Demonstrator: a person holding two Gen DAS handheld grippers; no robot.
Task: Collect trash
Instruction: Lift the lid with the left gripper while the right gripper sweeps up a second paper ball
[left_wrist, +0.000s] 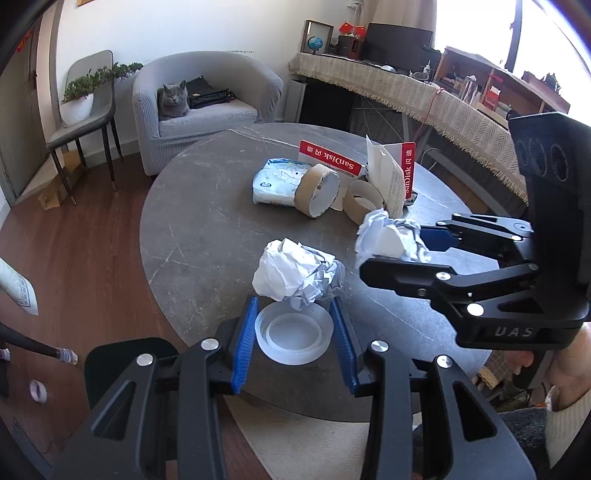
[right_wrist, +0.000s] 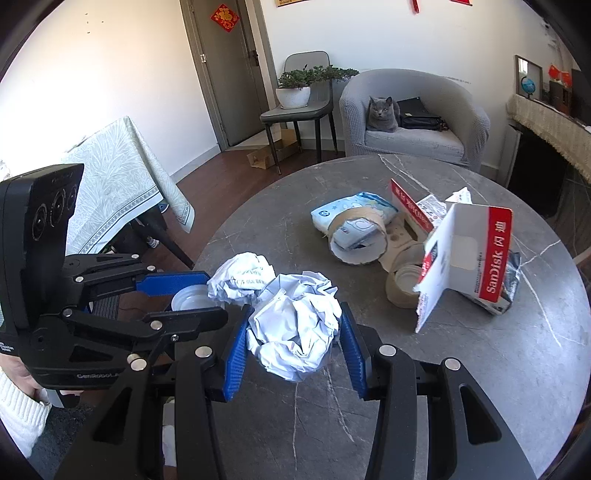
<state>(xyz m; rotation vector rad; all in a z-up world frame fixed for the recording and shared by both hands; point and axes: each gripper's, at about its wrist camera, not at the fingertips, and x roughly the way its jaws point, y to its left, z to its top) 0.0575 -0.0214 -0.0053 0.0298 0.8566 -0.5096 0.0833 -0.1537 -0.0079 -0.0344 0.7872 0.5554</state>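
Both hands work over the round grey table, each with a claw around a ball of crumpled white paper. The left gripper has its blue pads part-way open and closed onto one crumpled paper ball, held at the fingertips above a white plastic lid near the table's edge. The right gripper is likewise about half open and clamped on the second paper wad, its pads pressing both sides (the two wads nearly touch in the right wrist view).

Farther back on the table lies the rest of the rubbish: a cardboard tape ring leaning on a blue tissue pack, a second ring, and torn red-and-white SanDisk packaging.

A grey cat sits in the grey armchair beyond, beside a black bag.
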